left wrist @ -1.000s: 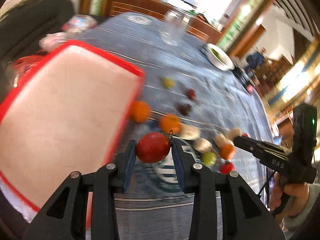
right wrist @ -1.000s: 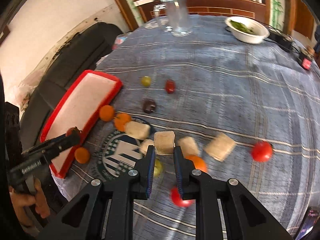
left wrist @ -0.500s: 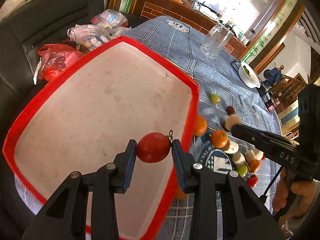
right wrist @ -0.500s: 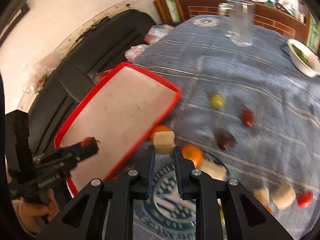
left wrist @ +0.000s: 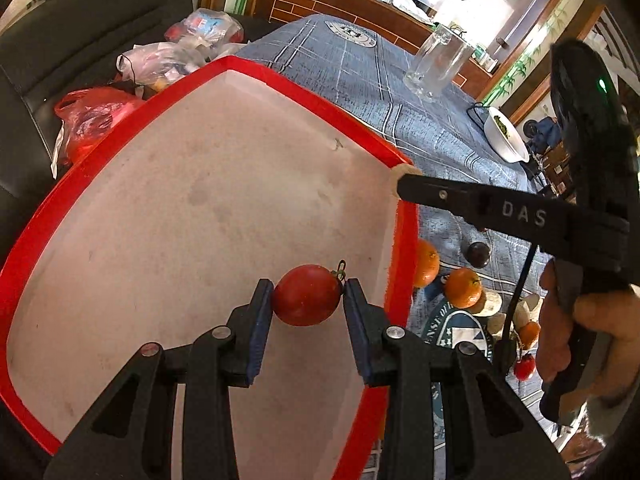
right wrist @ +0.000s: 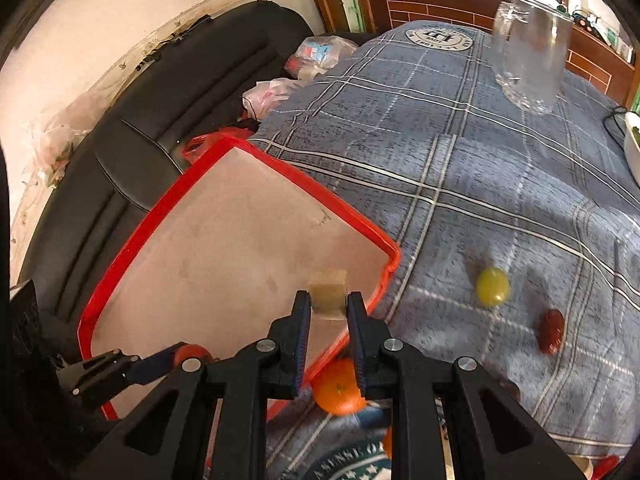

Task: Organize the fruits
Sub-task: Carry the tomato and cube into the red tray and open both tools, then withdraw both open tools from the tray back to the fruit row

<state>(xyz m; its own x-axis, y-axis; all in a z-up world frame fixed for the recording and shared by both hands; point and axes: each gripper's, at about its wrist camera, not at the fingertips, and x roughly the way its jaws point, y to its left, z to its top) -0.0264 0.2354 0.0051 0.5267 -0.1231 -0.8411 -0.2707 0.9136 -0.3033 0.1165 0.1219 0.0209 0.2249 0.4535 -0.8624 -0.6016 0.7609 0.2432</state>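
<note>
My left gripper [left wrist: 307,300] clamps a red tomato [left wrist: 307,295] between its pads, stem to the right, above the pale floor of the red-rimmed tray [left wrist: 320,101]. My right gripper [right wrist: 329,307] pinches a tan cube [right wrist: 328,291] at its tips, over the tray's near right corner. The tray lies on a blue plaid cloth [right wrist: 460,168] at the table's left edge. Just outside its rim lie two oranges [left wrist: 462,287]; farther out sit a yellow-green fruit [right wrist: 493,286], a dark red one [right wrist: 551,330] and a glass mug [right wrist: 530,56]. My hand [left wrist: 576,332] grips the right handle.
</note>
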